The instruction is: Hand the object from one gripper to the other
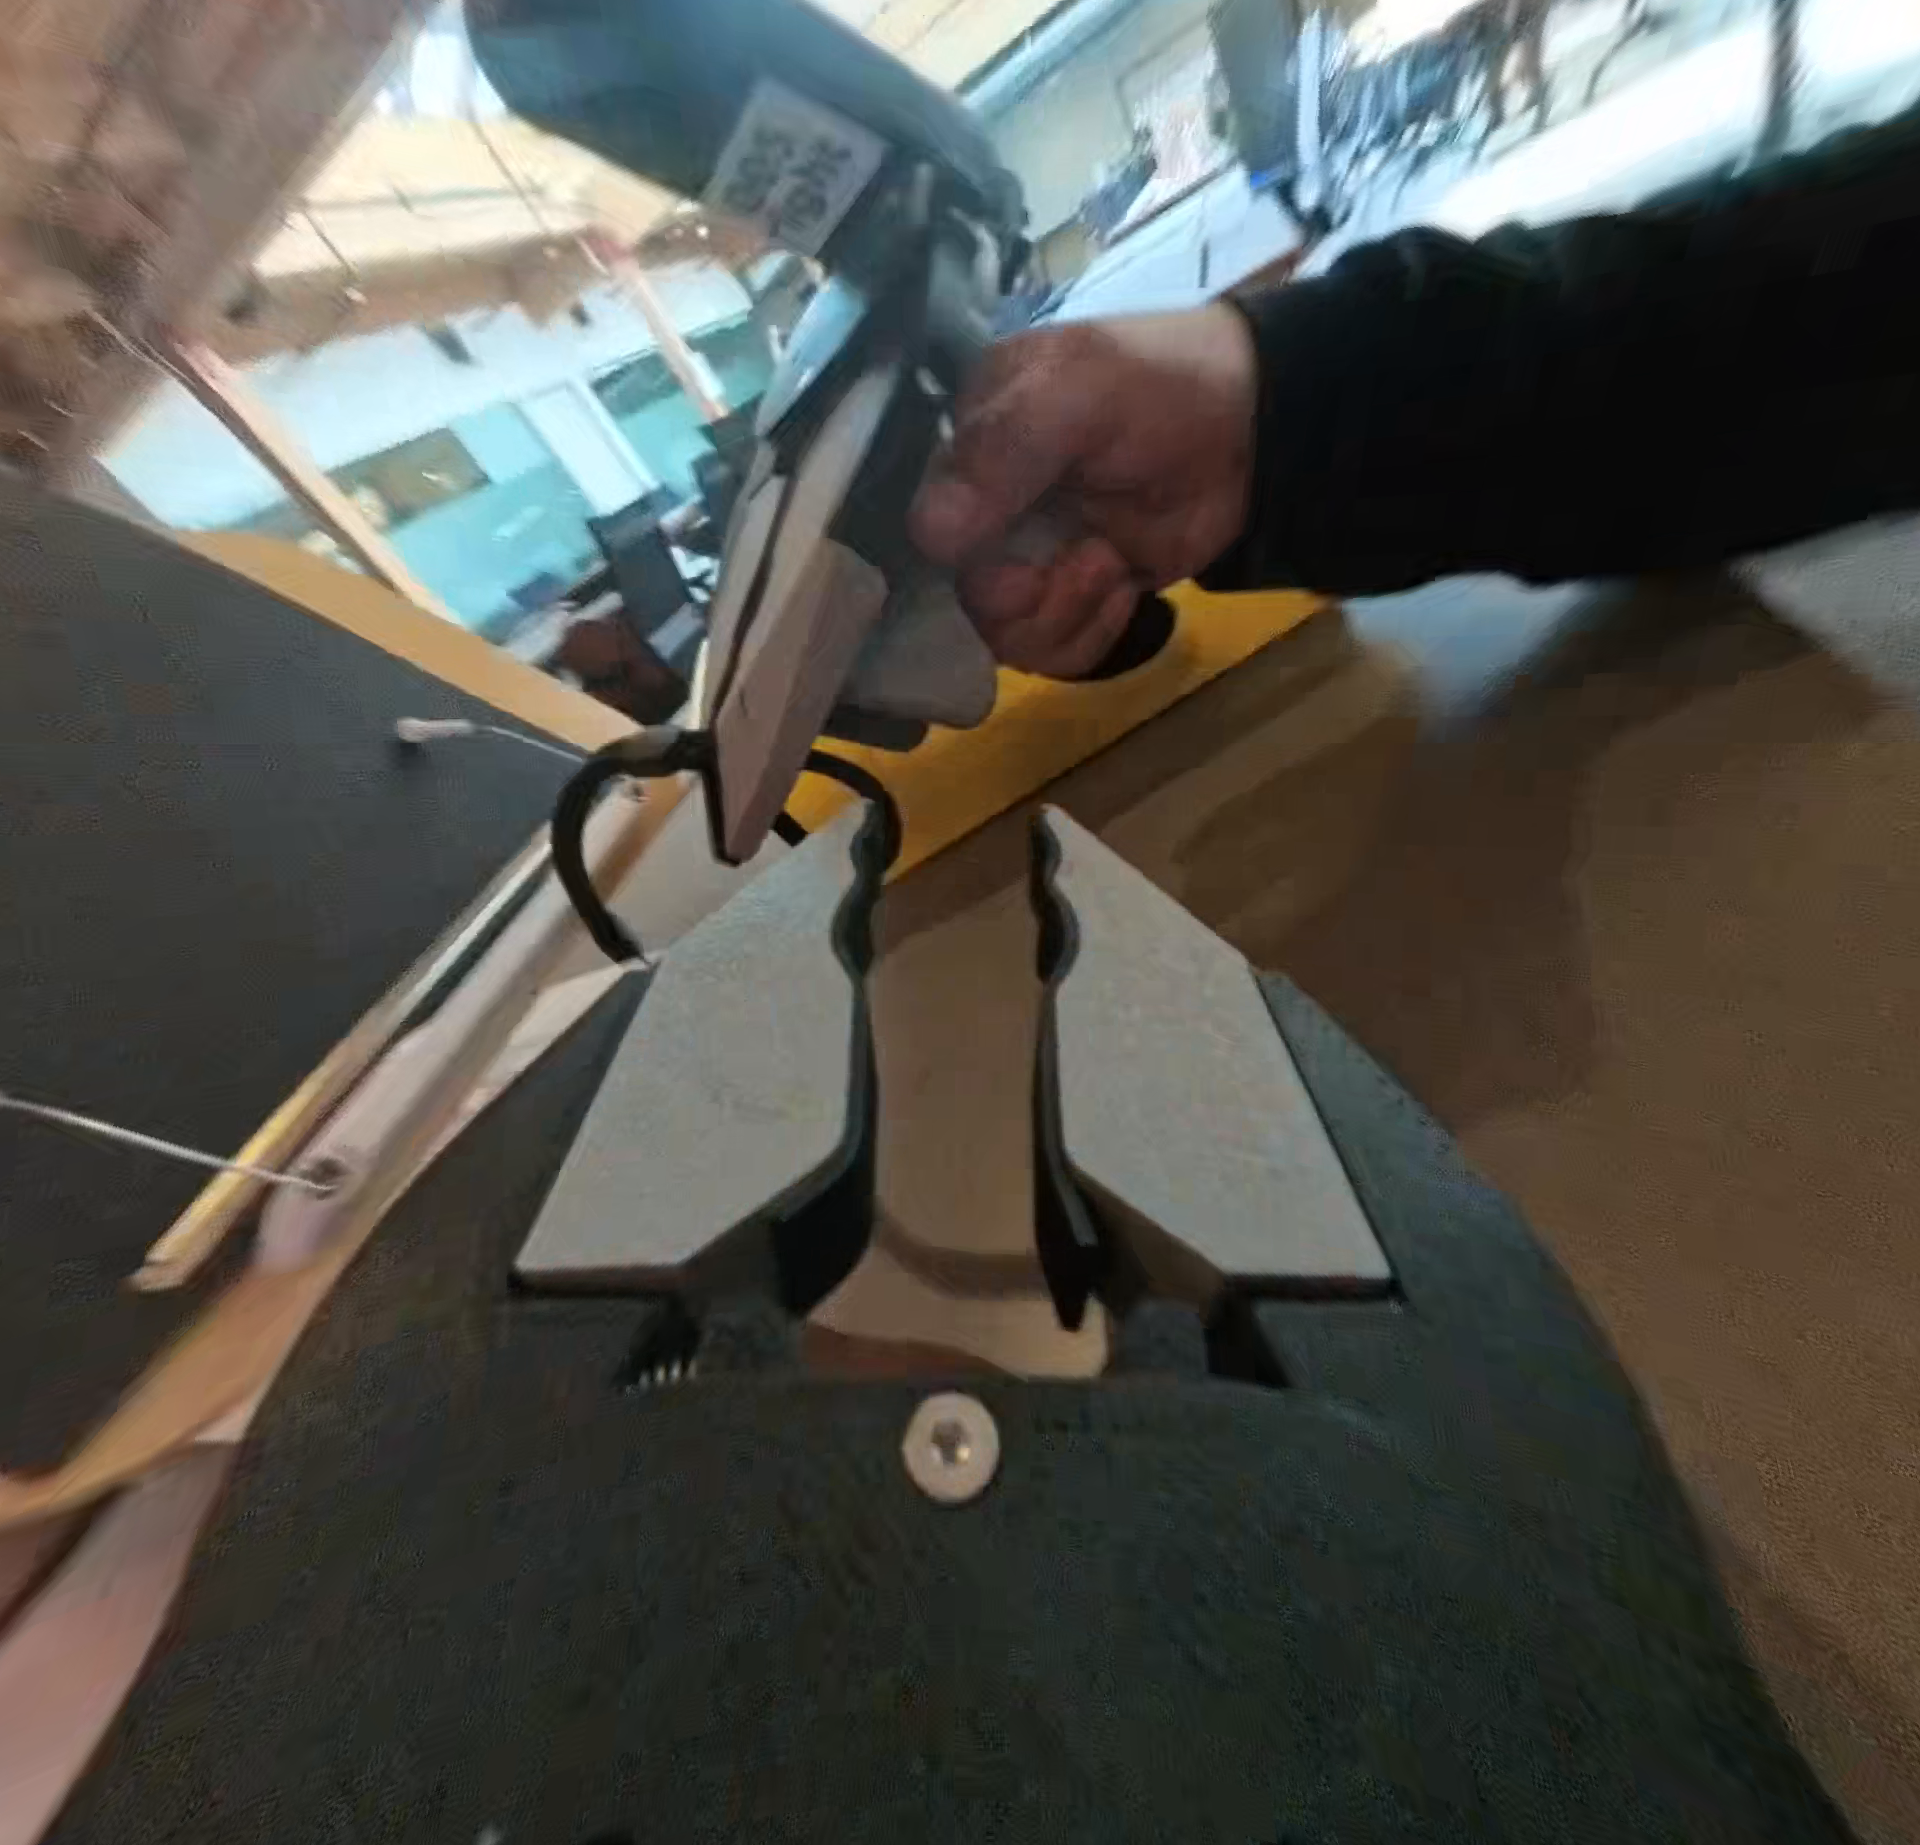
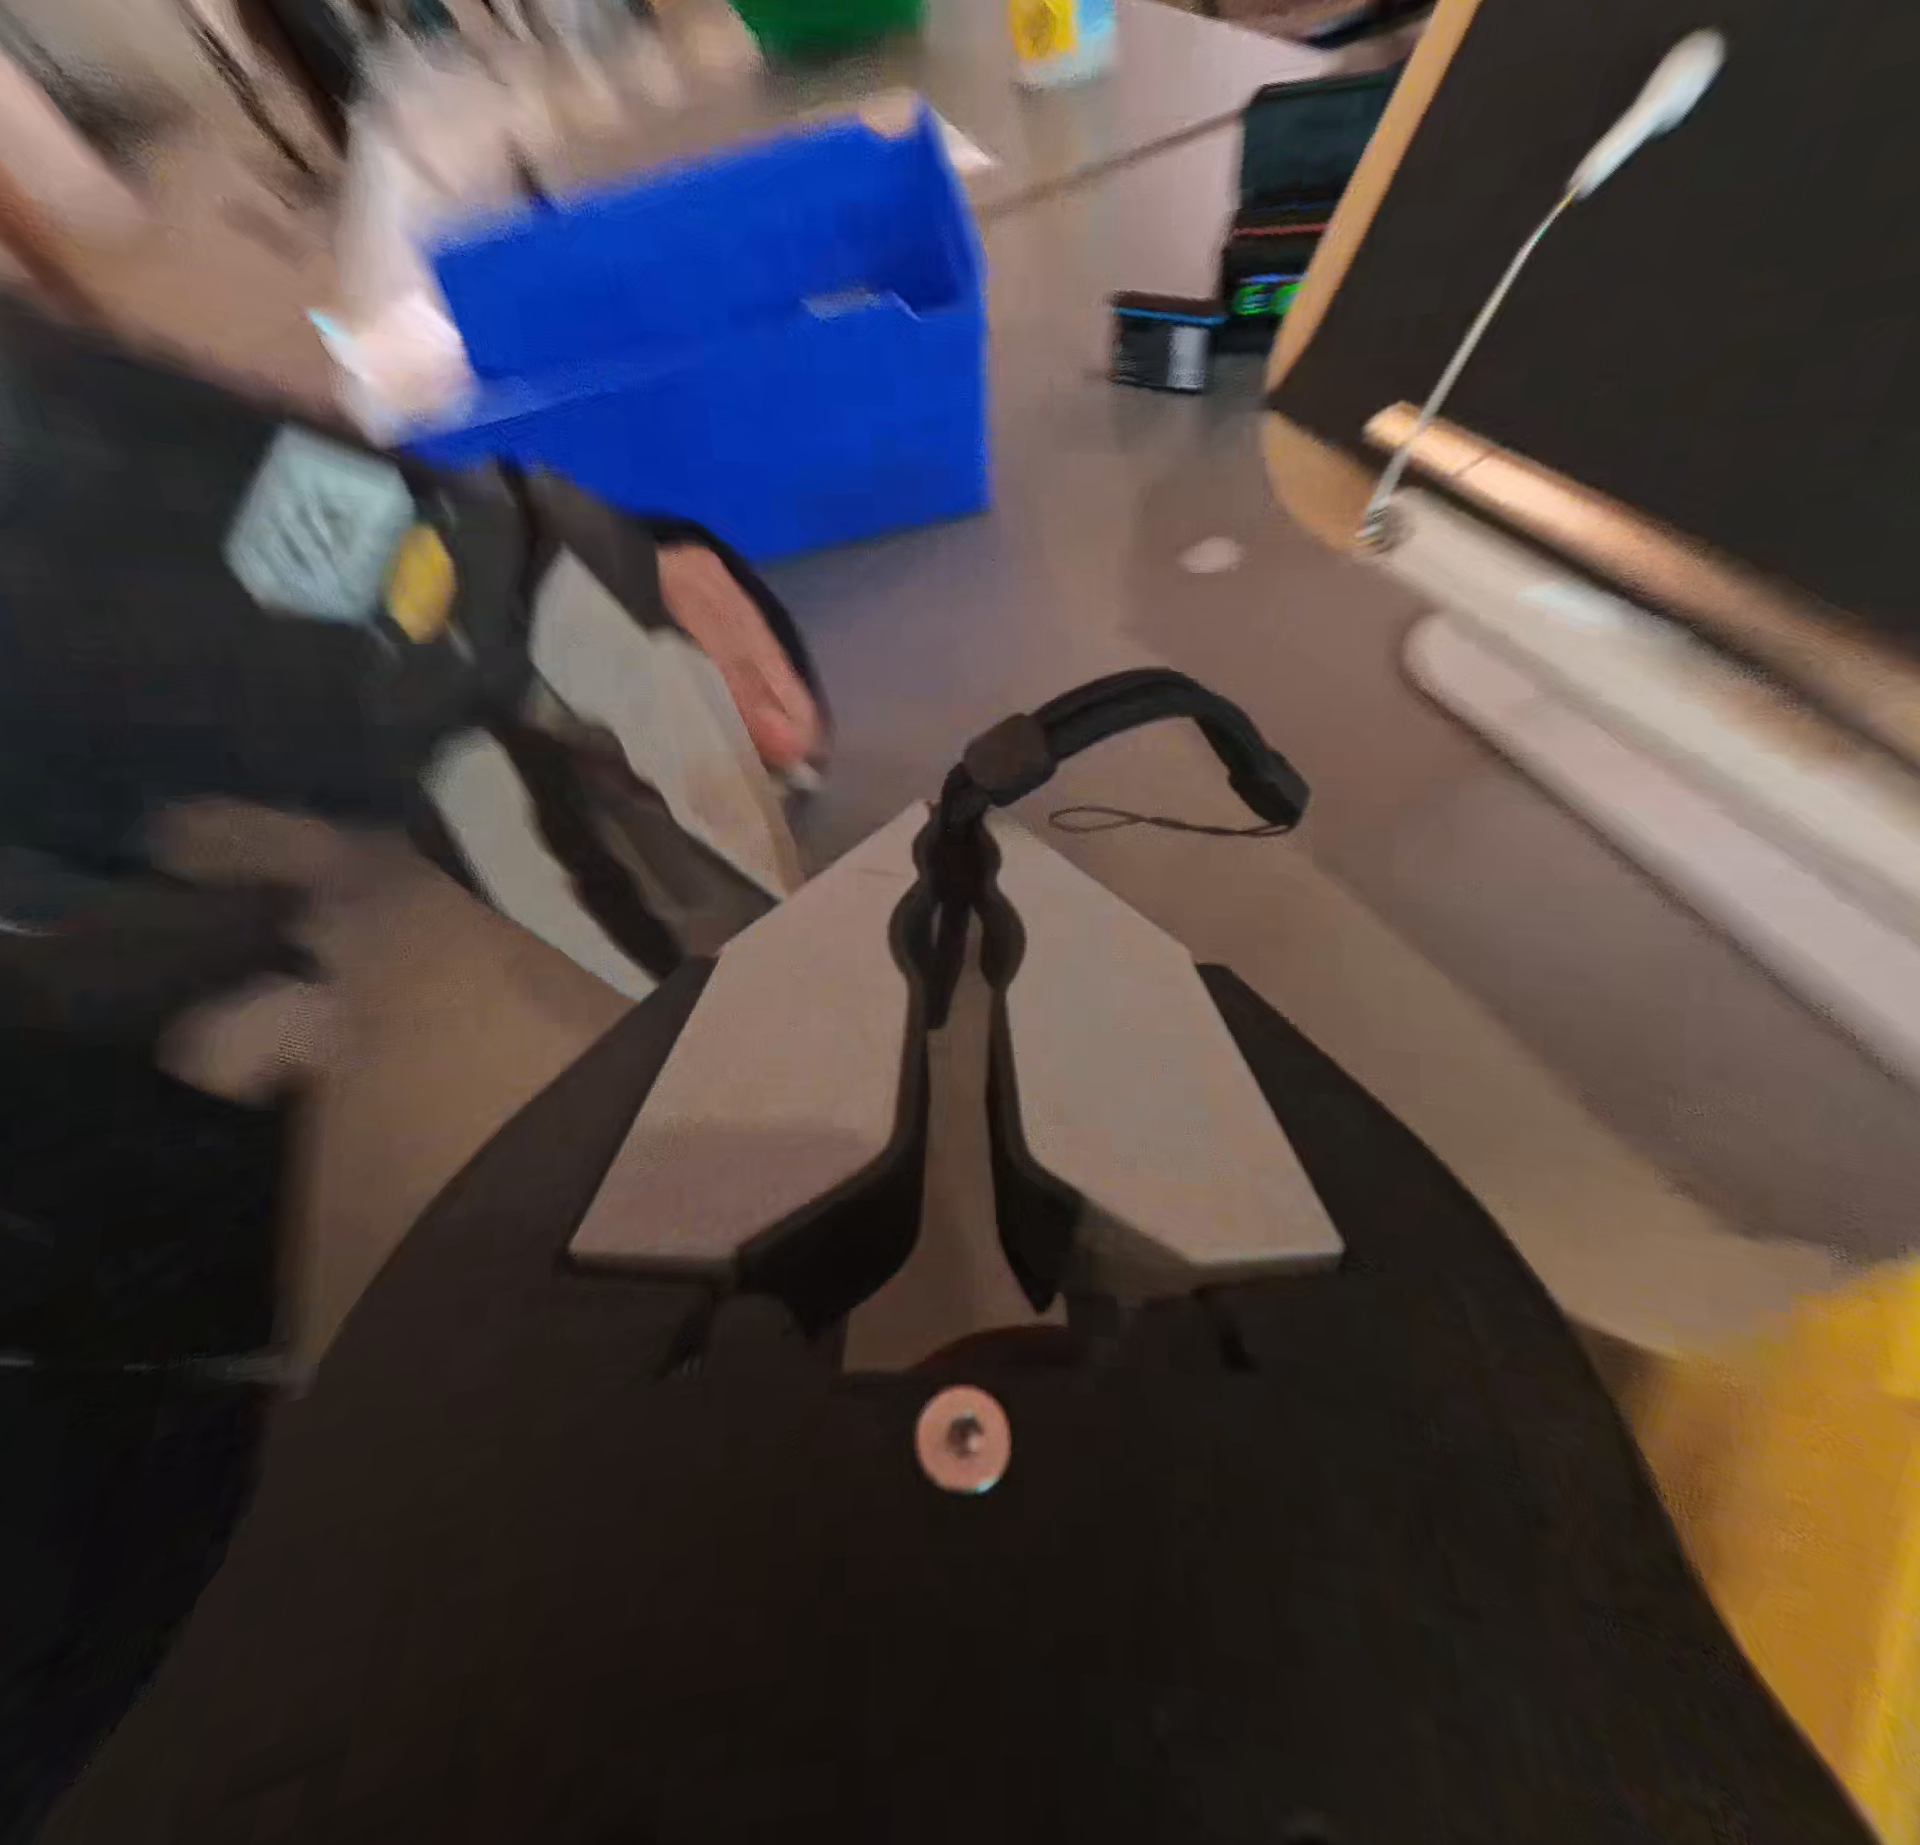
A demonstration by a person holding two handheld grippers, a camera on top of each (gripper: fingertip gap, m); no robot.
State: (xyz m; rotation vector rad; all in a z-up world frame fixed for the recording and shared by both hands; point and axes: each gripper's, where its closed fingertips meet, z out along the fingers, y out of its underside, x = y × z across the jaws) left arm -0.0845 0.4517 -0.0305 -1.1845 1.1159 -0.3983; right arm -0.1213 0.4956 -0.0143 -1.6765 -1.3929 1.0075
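Observation:
The object is a black wrist strap (image 2: 1132,699) with a thin cord loop at its far end. My right gripper (image 2: 961,839) is shut on the strap's near part, and the rest arches forward past the fingertips. In the left wrist view the right gripper (image 1: 740,834) comes down from above in a person's hand (image 1: 1091,476), and the strap (image 1: 582,860) curls out to both sides of its tips. My left gripper (image 1: 956,819) is open and empty, just below and to the right of it. One end of the strap lies by its left fingertip (image 1: 868,824). The left gripper (image 2: 707,922) also shows blurred in the right wrist view.
A black board with a tan rim (image 1: 208,756) stands at the left; it also shows in the right wrist view (image 2: 1662,237), with a white cable on it. A blue bin (image 2: 727,361) and a small dark box (image 2: 1164,341) sit on the brown tabletop (image 1: 1558,964). A yellow part (image 1: 1039,725) lies behind the grippers.

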